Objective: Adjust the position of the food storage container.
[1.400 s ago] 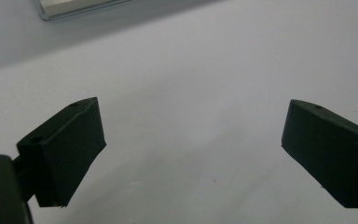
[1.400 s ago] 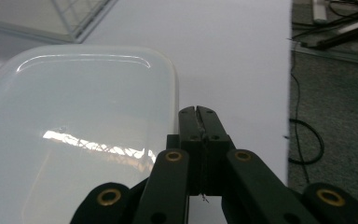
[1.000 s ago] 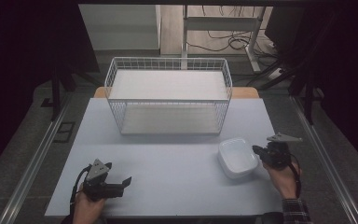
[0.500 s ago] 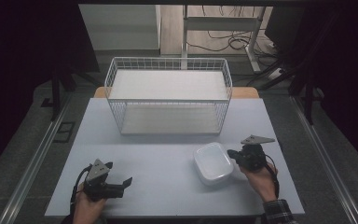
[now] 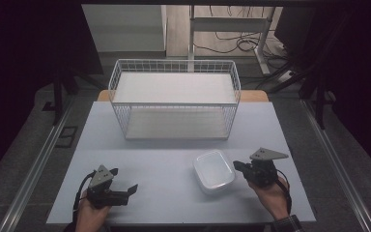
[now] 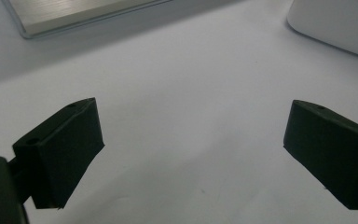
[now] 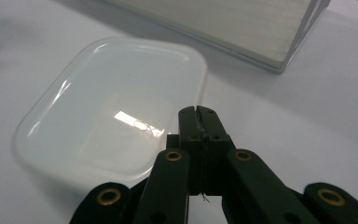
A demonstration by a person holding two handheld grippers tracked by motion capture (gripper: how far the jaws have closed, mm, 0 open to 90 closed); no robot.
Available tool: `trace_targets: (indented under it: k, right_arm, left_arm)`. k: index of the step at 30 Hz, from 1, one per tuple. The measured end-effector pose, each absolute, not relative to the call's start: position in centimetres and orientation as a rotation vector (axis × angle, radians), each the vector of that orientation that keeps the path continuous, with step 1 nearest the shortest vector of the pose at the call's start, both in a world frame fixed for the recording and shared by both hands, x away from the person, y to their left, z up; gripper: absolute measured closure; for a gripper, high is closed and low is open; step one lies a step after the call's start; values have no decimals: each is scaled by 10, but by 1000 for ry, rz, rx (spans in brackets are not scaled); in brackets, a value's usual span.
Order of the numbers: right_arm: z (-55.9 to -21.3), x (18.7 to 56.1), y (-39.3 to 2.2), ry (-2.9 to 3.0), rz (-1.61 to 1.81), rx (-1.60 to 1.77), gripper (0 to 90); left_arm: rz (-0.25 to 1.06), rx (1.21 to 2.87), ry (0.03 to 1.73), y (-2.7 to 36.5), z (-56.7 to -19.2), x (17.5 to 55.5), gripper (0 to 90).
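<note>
The white container [image 5: 214, 170] serves as the landmark, lying flat on the pale counter [image 5: 169, 140] toward its right half. Nearest the person and well to the container's left, the left claw [image 5: 125, 191] rests low with its jaws spread wide and nothing between them, probably idle in waiting. Just to the container's right, the right claw [image 5: 237, 167] is pressed together, its tip at the container's rim [image 7: 186, 109]; whether it pinches the rim or only pushes against it cannot be told, but the low, sideways approach suits sliding it along. Beyond the container, farther up the counter, stands an empty wire basket [image 5: 174, 99], a likely destination.
</note>
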State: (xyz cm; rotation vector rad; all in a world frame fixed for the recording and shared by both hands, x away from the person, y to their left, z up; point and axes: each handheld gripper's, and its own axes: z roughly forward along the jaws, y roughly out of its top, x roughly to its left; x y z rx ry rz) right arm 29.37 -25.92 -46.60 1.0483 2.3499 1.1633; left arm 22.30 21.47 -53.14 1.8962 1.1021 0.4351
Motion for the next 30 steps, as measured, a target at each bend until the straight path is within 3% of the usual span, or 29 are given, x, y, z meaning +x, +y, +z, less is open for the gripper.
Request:
trace_targets:
  k: [6, 12, 24, 30]
  right_arm:
    - [-461, 266, -267, 2332, 1206, 1030, 890]
    - [-478, 250, -262, 2428, 1171, 1052, 889]
    - [-492, 265, -251, 2492, 1096, 1056, 889]
    - [-493, 292, -250, 2462, 1076, 1096, 887]
  left_arm:
    - [456, 1908, 1121, 215, -532, 222, 32]
    - [445, 1913, 1127, 215, -532, 223, 32]
    - [444, 1908, 1124, 215, -533, 223, 32]
    - [441, 1907, 1124, 215, -533, 224, 32]
